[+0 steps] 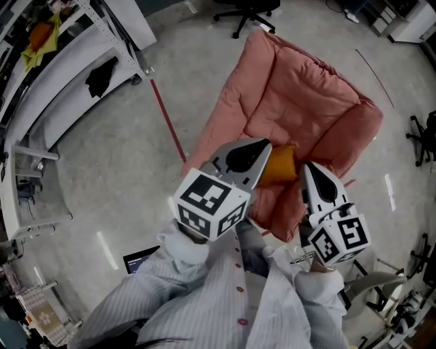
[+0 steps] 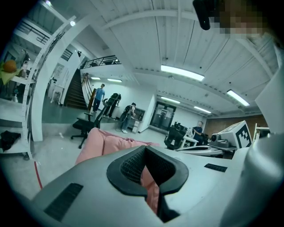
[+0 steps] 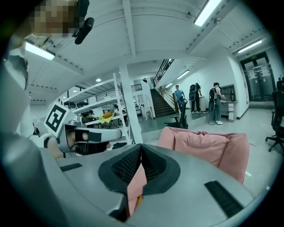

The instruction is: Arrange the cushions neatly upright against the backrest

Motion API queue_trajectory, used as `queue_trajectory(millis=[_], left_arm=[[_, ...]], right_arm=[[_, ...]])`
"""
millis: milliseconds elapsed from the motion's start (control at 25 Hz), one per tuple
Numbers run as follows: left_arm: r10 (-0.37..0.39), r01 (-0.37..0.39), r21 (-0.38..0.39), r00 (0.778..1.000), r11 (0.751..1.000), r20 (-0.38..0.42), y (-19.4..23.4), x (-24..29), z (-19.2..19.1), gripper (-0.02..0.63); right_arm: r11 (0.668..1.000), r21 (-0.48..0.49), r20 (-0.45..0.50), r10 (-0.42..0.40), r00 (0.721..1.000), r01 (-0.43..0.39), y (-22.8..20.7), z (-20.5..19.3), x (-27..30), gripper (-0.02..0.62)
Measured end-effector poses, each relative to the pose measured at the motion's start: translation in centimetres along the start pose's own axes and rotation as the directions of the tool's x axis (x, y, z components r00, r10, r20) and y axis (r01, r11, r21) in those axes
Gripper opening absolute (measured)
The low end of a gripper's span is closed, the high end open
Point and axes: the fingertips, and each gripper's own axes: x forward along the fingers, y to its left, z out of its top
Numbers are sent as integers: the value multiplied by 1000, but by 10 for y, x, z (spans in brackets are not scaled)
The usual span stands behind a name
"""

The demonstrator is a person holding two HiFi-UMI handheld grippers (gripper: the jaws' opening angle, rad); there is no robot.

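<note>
A pink padded lounge chair (image 1: pixel 293 102) stands on the floor ahead, its backrest at the far side. A small orange cushion (image 1: pixel 281 165) lies on its seat, partly hidden behind my left gripper (image 1: pixel 259 153). That gripper is shut and holds nothing, hovering before the seat's front edge. My right gripper (image 1: pixel 313 174) is beside it, also shut and empty. In the left gripper view the closed jaws (image 2: pixel 145 153) point at the pink chair (image 2: pixel 106 144). In the right gripper view the closed jaws (image 3: pixel 140 150) face the pink backrest (image 3: pixel 208 144).
A black office chair (image 1: pixel 246 12) stands behind the lounge chair. White shelving racks (image 1: pixel 61 75) run along the left, with a red tape line (image 1: pixel 167 119) on the floor beside them. A dark screen (image 1: pixel 139 259) lies near my feet. Several people (image 2: pixel 113 106) stand far off.
</note>
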Motion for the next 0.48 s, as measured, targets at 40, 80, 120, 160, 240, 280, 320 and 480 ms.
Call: queue_trajectory(millis=[40, 80, 120, 160, 240, 280, 320, 480], left_arm=[[-4, 4, 2, 1000, 1000, -5, 3, 4, 1, 9], [-10, 10, 3, 1000, 1000, -10, 6, 8, 3, 9], [-16, 16, 4, 1000, 1000, -14, 8, 13, 4, 9], [-22, 22, 6, 1000, 1000, -19, 10, 17, 5, 9], [-35, 35, 9, 999, 999, -28, 15, 27, 7, 9], [-39, 40, 10, 999, 999, -32, 17, 31, 7, 9], [-42, 43, 9, 998, 999, -36, 21, 34, 8, 9], [-40, 40, 5, 998, 999, -52, 35, 44, 7, 9]], right_arm=[[1000, 2, -2, -4, 1000, 4, -3, 1, 3, 12], [1000, 3, -5, -8, 1000, 8, -6, 2, 7, 12], [1000, 4, -6, -12, 1000, 12, -9, 4, 10, 12], [1000, 6, -6, -19, 1000, 19, -13, 5, 13, 12], [999, 14, -4, -34, 999, 34, -21, 8, 19, 12], [999, 19, -4, -39, 999, 39, -24, 8, 22, 12], [999, 23, -7, -42, 999, 42, -27, 8, 26, 12], [998, 27, -18, -47, 999, 48, -36, 6, 43, 12]])
